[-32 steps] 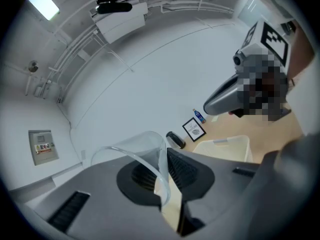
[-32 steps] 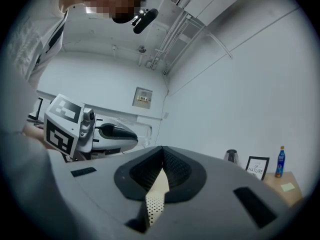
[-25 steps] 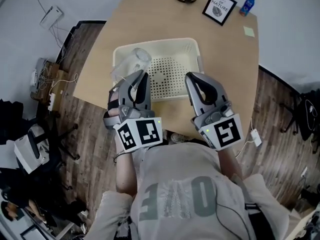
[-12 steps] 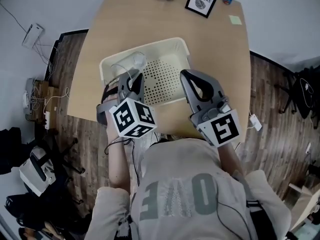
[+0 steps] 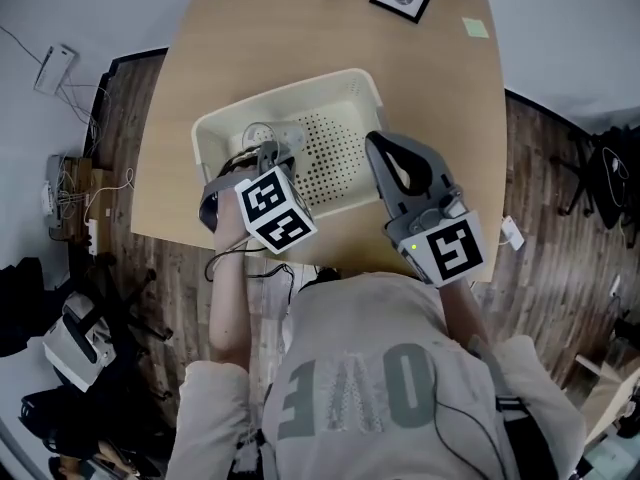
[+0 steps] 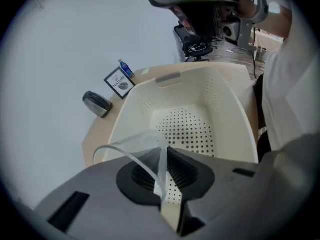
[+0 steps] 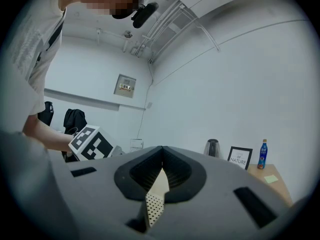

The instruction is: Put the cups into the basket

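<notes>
The clear plastic cup (image 6: 131, 151) is proving hard to make out, its lower part hiding behind the left claw (image 6: 162, 171). That claw is pinching the cup's wall and tilting down into the left end of the white basket (image 5: 300, 90). The right claw (image 5: 385, 150) is hovering level, pressed together and empty, above the basket's right rim on the desk (image 5: 230, 38).

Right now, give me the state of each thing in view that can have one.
clear cup, pinched at its rim, held over the basket.
left gripper, shut on the clear cup.
right gripper, shut, empty.
basket, upright on the table.
bottle, upright.
</notes>
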Demonstrator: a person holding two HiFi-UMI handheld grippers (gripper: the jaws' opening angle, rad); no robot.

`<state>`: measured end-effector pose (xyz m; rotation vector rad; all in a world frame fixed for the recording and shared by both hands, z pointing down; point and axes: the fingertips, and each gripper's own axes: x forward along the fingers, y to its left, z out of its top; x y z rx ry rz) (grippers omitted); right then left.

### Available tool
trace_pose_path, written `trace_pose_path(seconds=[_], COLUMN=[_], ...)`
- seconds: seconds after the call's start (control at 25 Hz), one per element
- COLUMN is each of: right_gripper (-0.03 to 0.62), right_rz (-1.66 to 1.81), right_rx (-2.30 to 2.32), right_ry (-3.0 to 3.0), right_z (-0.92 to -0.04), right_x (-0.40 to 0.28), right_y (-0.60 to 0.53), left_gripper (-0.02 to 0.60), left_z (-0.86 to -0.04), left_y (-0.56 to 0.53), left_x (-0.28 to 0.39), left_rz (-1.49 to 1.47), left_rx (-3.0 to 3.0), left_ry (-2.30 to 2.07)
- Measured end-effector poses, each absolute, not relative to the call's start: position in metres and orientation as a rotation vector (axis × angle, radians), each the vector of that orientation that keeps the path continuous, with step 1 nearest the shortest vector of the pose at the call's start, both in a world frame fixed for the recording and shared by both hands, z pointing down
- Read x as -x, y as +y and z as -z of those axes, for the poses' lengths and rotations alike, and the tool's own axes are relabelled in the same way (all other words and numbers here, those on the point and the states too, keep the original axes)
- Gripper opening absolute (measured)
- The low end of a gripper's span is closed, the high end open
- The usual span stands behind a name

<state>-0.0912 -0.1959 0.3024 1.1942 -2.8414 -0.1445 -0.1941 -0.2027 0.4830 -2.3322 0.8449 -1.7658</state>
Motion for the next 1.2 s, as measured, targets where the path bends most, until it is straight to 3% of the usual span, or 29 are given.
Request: trace_pose_path(seconds=[0.6,1.2], right_gripper=[-0.002,-0.002], right_rz=[-0.007,0.006], right_rx=[-1.218,-1.250], right_ry=[-2.803,-2.802], right_z=[-0.322,-0.327], right_x=[0.077,0.053], right_y=[-0.207,-0.207], left_gripper=[0.049,0.064], left_z=[-0.554,-0.570], left_y=[-0.195,-0.193], left_x=[0.200,0.183], left_rz=[2.096,2.088], left_rx=[2.282,2.217], left_ry=[0.506,0.513])
